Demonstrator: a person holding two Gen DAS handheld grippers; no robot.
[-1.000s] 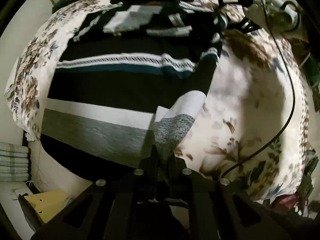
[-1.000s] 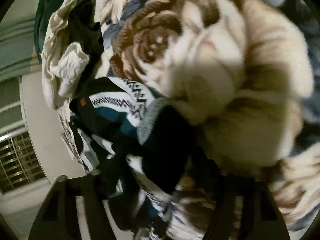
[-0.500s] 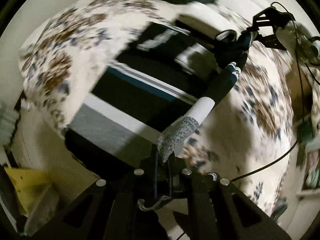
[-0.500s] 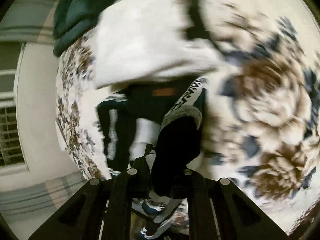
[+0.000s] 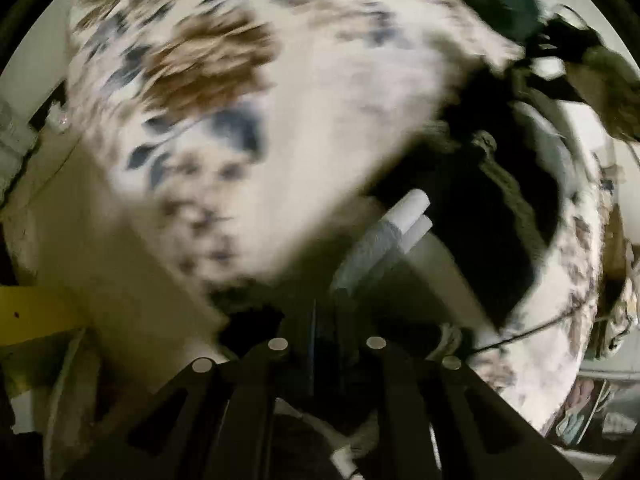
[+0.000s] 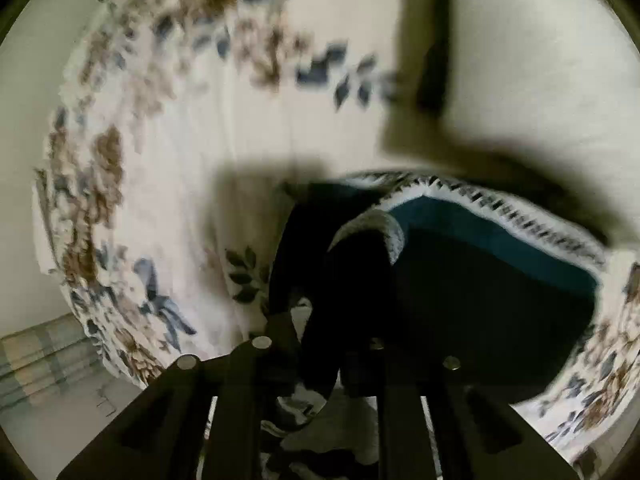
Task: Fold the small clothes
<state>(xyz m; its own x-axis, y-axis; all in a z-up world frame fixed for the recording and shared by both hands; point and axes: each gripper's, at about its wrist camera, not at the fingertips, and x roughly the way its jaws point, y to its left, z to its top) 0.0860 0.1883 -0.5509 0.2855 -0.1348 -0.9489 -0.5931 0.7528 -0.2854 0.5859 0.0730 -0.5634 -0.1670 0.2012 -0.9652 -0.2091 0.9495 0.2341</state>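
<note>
A dark striped sweater (image 6: 492, 292) is held above a floral bedspread (image 6: 192, 152). Its grey cuff (image 5: 372, 248) is pinched in the left gripper (image 5: 326, 320), whose fingers are pressed together on it. A black fold of the sweater is seen between the fingers of the right gripper (image 6: 320, 344), whose jaws are opening. The left view is blurred.

Both tongs are matte black plastic. The left tongs (image 5: 324, 344) show four round silver screw heads in a row across angular arms with cut-out slots. The right tongs (image 6: 320, 356) are the same.
</note>
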